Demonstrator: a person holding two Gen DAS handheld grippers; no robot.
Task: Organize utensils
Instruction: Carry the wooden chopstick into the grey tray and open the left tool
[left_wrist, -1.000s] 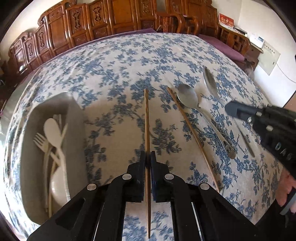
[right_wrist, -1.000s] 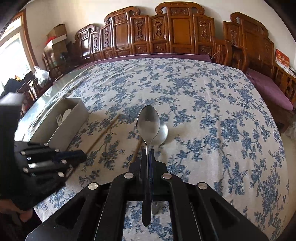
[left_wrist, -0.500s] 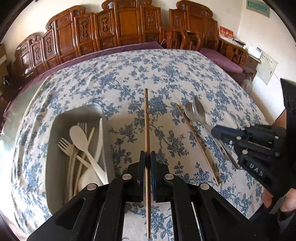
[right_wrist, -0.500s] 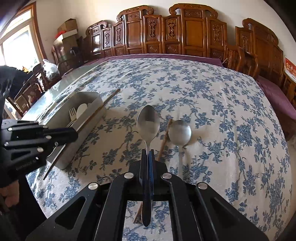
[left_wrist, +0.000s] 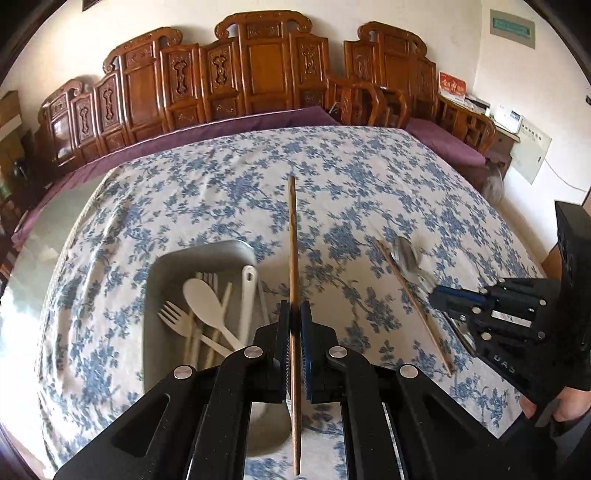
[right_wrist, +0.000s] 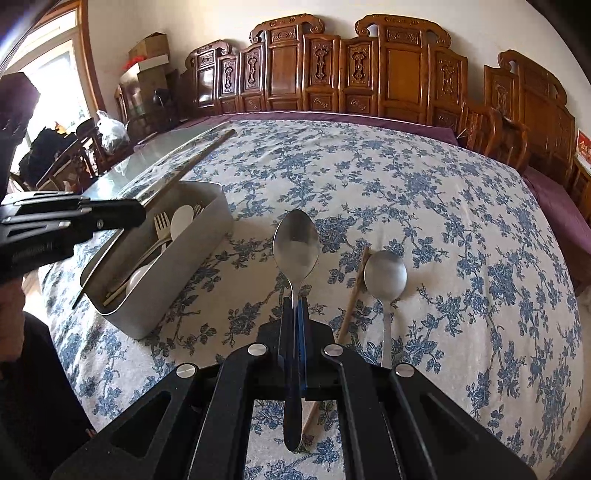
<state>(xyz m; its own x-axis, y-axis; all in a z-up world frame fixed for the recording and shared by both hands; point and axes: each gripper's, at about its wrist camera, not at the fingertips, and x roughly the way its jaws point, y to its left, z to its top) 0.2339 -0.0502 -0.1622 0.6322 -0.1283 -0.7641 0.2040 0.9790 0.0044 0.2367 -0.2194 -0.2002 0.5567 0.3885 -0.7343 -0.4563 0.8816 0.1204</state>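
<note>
- The left gripper (left_wrist: 294, 325) is pinching a wooden chopstick (left_wrist: 293, 236) tight between its two fingers. The stick pokes out ahead, up in the air, just beside the grey box (left_wrist: 162, 266).
- The right gripper (right_wrist: 294, 314) is pinching a shiny metal spoon (right_wrist: 295, 242) by its handle. The spoon is held up off the bench (right_wrist: 461, 236), bowl end pointing away.
- Some of the job is done. The grey box already holds white plastic things: a fork (left_wrist: 173, 319), a spoon and some sticks.
- Some is left. The two held things are not in the box yet, as far as I can judge.
- A second chopstick (right_wrist: 354, 291) and a second metal spoon (right_wrist: 385, 273) lie on the blue flower cloth, touching or nearly so. It is hard to tell which.
- Compared with a second ago, the left gripper has gone up and over toward the box. The box looked squashed at the left edge then, and now it sits nearer the middle, right beside the chopstick.
- The right gripper has shifted too. The box looks bigger and closer in its view than before.
- Both grippers have stayed pressed on their things the whole time.
</note>
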